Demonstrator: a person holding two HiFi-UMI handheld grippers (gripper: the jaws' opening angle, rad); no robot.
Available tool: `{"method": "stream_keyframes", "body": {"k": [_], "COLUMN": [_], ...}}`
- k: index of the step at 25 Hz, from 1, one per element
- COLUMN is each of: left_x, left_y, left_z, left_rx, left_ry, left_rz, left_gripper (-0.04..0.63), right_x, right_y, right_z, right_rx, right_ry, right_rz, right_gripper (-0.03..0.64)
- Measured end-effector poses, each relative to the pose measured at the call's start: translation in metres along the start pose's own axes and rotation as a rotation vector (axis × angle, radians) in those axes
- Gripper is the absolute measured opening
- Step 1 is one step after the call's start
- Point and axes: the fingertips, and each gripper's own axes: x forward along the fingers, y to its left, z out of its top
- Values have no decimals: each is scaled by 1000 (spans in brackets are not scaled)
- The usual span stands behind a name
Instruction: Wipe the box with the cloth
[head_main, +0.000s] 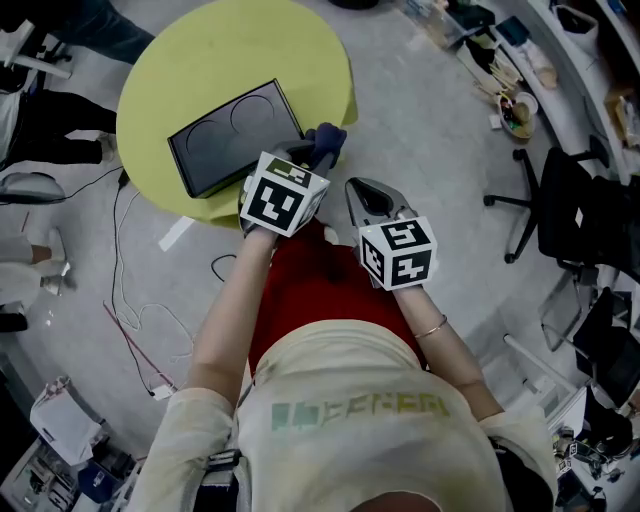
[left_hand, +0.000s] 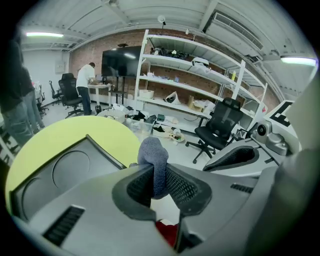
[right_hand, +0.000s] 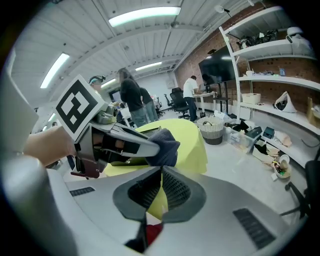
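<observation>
cloth (left_hand: 153, 156) jutting forward from left gripper (left_hand: 158, 181)

The cloth (left_hand: 152, 155) in the left claw (left_hand: 159, 175) looks like soft, fuzzy blue-grey fabric. It sits against ribbed black rubbery pads (left_hand: 182, 189) set in smooth matt grey plastic, as on the right claw (right_hand: 161, 186). The box (head_main: 232, 135) is dark and smooth with a faint sheen and 2 pressed circles, on a smooth matt yellow-green counter (head_main: 200, 60).
</observation>
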Motion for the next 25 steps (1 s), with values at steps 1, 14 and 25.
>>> {"method": "stream_keyframes", "body": {"k": [1, 14, 25], "left_x": [-3, -69, -167], "left_y": [-4, -34, -16], "left_z": [-3, -64, -107], "left_rx": [-7, -171, -306], "left_ry": [-1, -68, -282], "left_rz": [3, 116, 291], "left_gripper": [63, 64, 63], "right_x": [-3, -34, -38], "right_y": [1, 36, 111], "right_z": [-2, -21, 0], "right_rx": [-3, -70, -131], "right_ry": [0, -18, -110], "right_rz": [4, 91, 210], "right_gripper": [38, 38, 38]}}
